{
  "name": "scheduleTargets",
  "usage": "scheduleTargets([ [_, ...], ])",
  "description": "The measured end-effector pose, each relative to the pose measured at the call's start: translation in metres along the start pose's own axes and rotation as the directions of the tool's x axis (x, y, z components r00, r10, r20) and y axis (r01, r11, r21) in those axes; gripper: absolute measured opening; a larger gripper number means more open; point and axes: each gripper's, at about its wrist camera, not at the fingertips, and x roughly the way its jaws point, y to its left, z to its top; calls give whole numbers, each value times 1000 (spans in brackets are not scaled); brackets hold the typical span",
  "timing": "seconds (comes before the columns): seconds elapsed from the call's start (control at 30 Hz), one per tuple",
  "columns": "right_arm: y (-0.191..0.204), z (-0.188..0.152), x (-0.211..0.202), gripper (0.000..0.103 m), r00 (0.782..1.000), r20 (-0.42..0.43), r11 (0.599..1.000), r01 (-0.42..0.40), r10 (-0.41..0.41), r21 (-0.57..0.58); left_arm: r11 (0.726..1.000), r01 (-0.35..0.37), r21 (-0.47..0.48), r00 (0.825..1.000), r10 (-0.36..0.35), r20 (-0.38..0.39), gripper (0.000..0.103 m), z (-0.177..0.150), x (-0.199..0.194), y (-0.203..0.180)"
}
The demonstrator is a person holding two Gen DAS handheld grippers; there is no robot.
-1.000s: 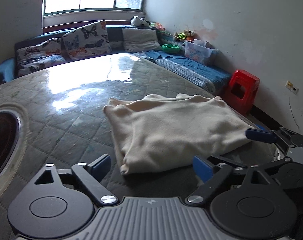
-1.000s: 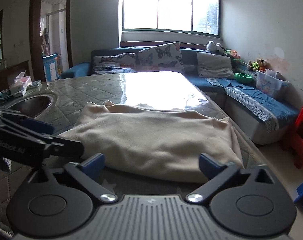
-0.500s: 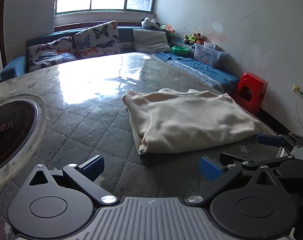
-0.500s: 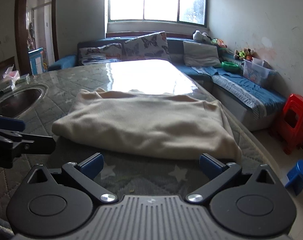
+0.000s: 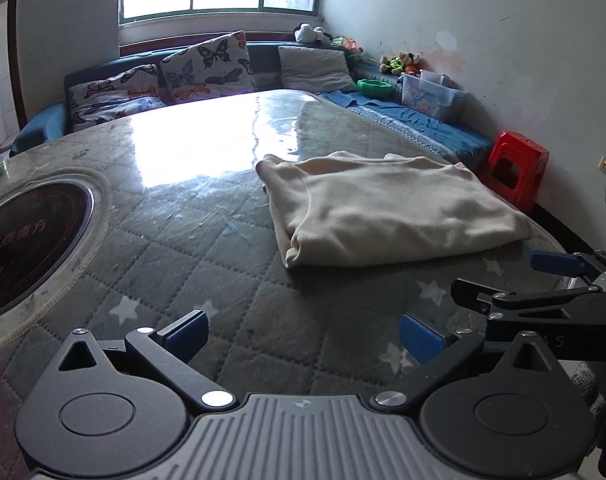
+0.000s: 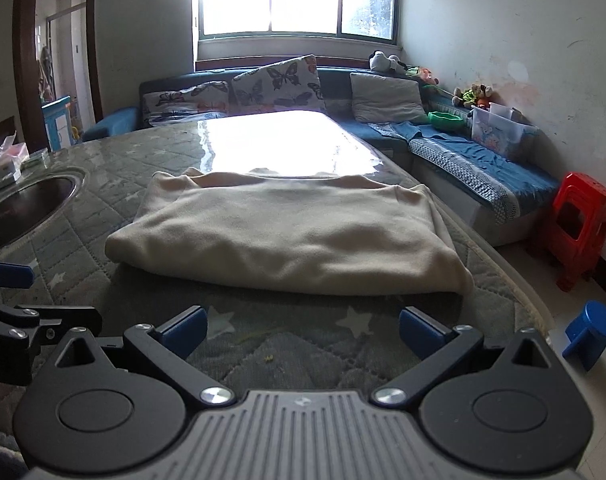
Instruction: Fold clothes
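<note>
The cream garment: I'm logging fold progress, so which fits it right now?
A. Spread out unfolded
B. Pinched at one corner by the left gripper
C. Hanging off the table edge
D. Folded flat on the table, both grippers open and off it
D: the cream garment lies folded on the table, with the left gripper and right gripper open short of it.

soft matt cloth garment [image 6: 287, 236]

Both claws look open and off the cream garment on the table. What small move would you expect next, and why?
Probably none on the cloth: keep both clear. The cream garment lies as a flat, compact rectangle with layered edges, apparently folded. The left claw and right claw are open, empty, short of its near edge over the quilted table. One further fold is possible.
</note>
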Motion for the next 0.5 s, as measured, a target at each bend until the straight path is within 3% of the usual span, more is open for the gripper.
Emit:
scheduleTargets([
  [0.5,-2,-12,-6,103,1000,-17,1000,10,-10,18,999,-32,36,999,32,-10,103,-11,-8,-10],
])
